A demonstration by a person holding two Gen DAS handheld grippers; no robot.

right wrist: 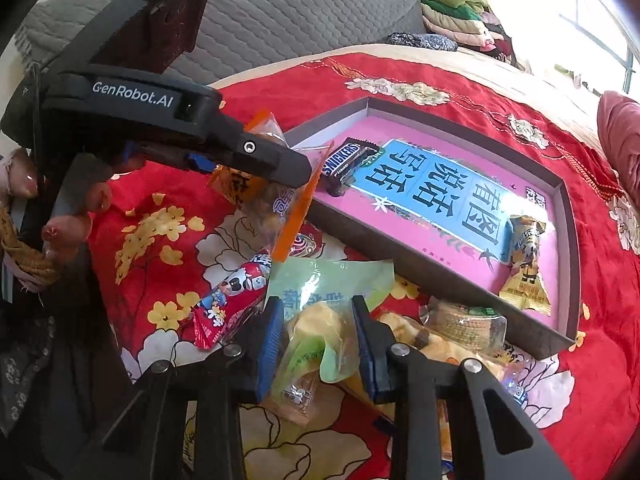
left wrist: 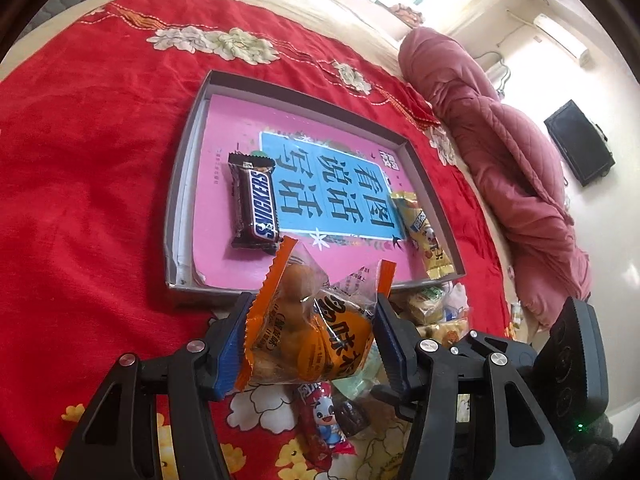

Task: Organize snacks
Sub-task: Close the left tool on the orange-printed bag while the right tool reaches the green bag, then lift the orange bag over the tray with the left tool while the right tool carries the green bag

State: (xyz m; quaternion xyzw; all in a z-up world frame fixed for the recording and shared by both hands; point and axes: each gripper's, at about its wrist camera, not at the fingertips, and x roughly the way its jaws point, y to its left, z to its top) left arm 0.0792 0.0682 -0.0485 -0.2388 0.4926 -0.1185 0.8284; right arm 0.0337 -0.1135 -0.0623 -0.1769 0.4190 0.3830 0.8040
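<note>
My left gripper (left wrist: 310,320) is shut on an orange snack bag (left wrist: 308,320) and holds it above the red blanket, just before the near wall of the grey tray (left wrist: 180,184). The same bag (right wrist: 260,196) shows in the right wrist view under the left gripper (right wrist: 280,168). The tray holds a Snickers bar (left wrist: 254,200) and a yellow snack packet (left wrist: 424,236) on a pink book. My right gripper (right wrist: 316,340) has its pads around a pale green and yellow packet (right wrist: 316,336) in the snack pile, and seems shut on it.
Loose snacks lie on the blanket before the tray: a red sausage packet (right wrist: 232,300), a round cracker pack (right wrist: 464,324) and other wrapped pieces. A rolled pink quilt (left wrist: 500,168) lies beyond the tray. A grey quilted headboard (right wrist: 300,12) stands behind.
</note>
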